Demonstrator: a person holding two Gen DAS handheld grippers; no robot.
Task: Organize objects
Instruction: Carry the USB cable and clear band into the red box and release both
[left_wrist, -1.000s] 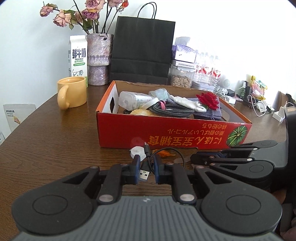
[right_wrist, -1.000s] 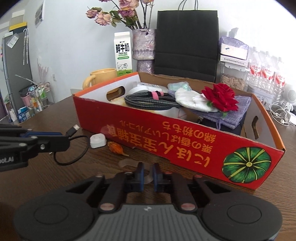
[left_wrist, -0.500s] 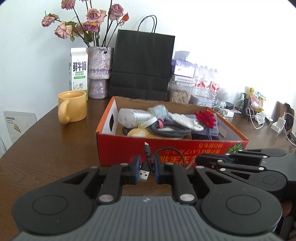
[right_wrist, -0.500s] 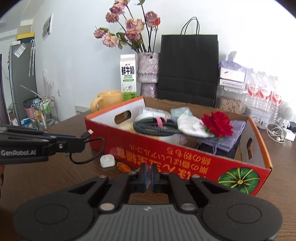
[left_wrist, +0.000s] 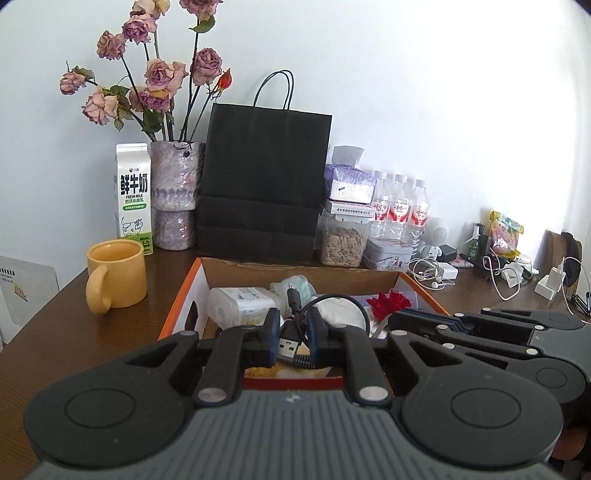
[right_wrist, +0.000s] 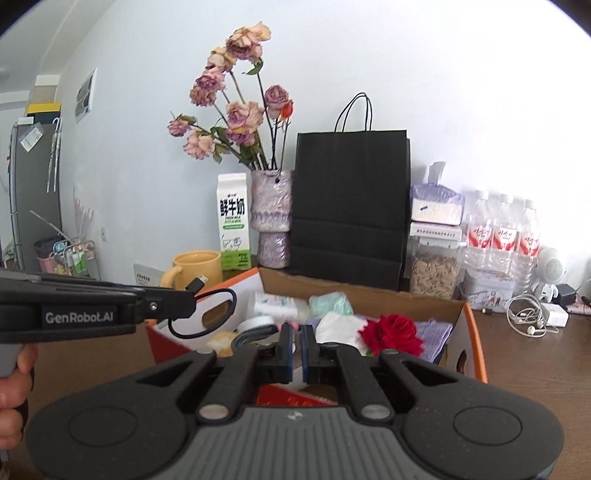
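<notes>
Cable (left_wrist: 295, 334) sits pinched in our left tongs (left_wrist: 291, 338); USB plug pokes out between the pads toward the camera, small plug end sticks up, black loop curls to the right; in the right wrist view the same cable (right_wrist: 207, 310) hangs from the left tongs (right_wrist: 184, 301), looped, clear of the tabletop, in front of the box's near left corner. Right tongs (right_wrist: 295, 352) are closed to a thin slit, nothing visible between the pads; we see them side-on in the left view too (left_wrist: 397, 319), just beside the left tongs. A hand (right_wrist: 14, 391) grips the left handle at the frame edge.

Box (left_wrist: 184, 291) is orange-rimmed cardboard with a red front, on the brown tabletop (left_wrist: 55, 321); both tongs hang near its front wall. Inside we see a white bottle (left_wrist: 240, 304), a red rose (right_wrist: 393, 330), white cloth (right_wrist: 340, 325), pale green wad (right_wrist: 330, 302), tape roll (right_wrist: 256, 325), purple cloth (right_wrist: 432, 332); rest is hidden behind the tongs.

Behind the box: yellow mug (left_wrist: 116, 269) at left, milk carton (left_wrist: 133, 194), vase (left_wrist: 175, 199) with dried roses (left_wrist: 155, 81), black bag (left_wrist: 264, 181), seed jar (left_wrist: 343, 238), tissue pack (left_wrist: 349, 184), water bottles (left_wrist: 400, 206); at right, white earphones (left_wrist: 430, 275) and chargers, tangled, too small to sort out.
</notes>
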